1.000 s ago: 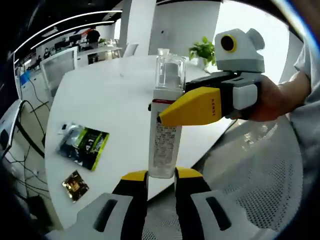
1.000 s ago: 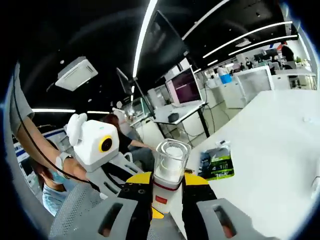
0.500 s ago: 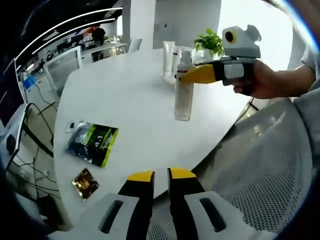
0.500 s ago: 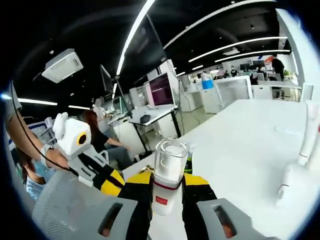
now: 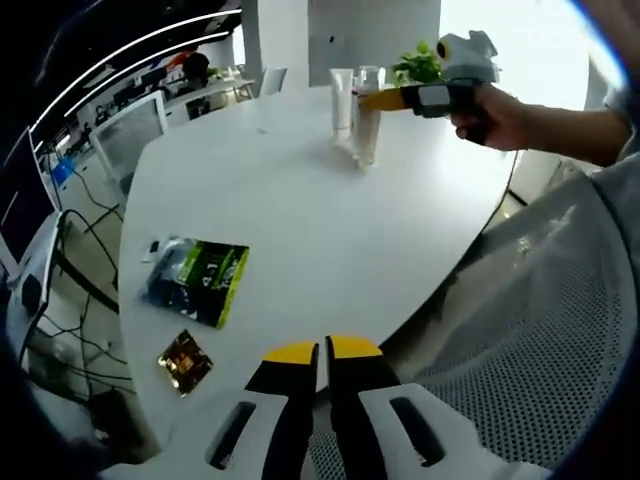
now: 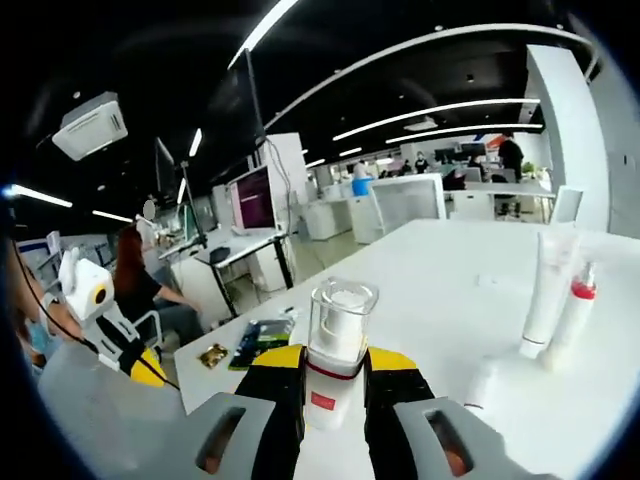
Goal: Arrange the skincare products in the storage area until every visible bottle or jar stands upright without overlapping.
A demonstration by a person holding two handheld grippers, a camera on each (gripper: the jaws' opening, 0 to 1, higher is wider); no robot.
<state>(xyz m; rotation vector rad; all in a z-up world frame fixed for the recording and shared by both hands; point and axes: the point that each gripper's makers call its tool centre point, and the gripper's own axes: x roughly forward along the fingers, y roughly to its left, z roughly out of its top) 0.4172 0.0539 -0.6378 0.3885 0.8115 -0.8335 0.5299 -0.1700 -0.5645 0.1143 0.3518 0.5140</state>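
- The clear-capped bottle point(image 6: 338, 352) stands upright between the yellow jaws of the right gripper point(image 6: 336, 372), which clamp it just under its red collar; in the left gripper view the same bottle point(image 5: 366, 118) sits far ahead of the left gripper, near the far edge of the white table point(image 5: 300, 230).
- The right gripper point(image 5: 415, 97) comes in there from the right, held by a person's hand point(image 5: 500, 118), with its yellow jaw against the bottle.
- A white tube point(image 5: 342, 99) stands upright just beside the bottle, on its left in that view.
- From the right gripper's side, the white tube point(image 6: 545, 292) and a red-collared bottle point(image 6: 572, 312) stand together, ahead and to the right of the jaws (upright, both of them); a low white container point(image 6: 482, 385) sits nearer, partly blurred.
- The left gripper point(image 5: 321, 357) has its jaws nearly touching, with nothing between them.
- Ahead and left of it lie a green-and-black packet point(image 5: 198, 279) and a small brown sachet point(image 5: 185, 359), flat on the table and apart from each other.
- The left gripper point(image 6: 128, 352) shows low at the left of the right gripper view.
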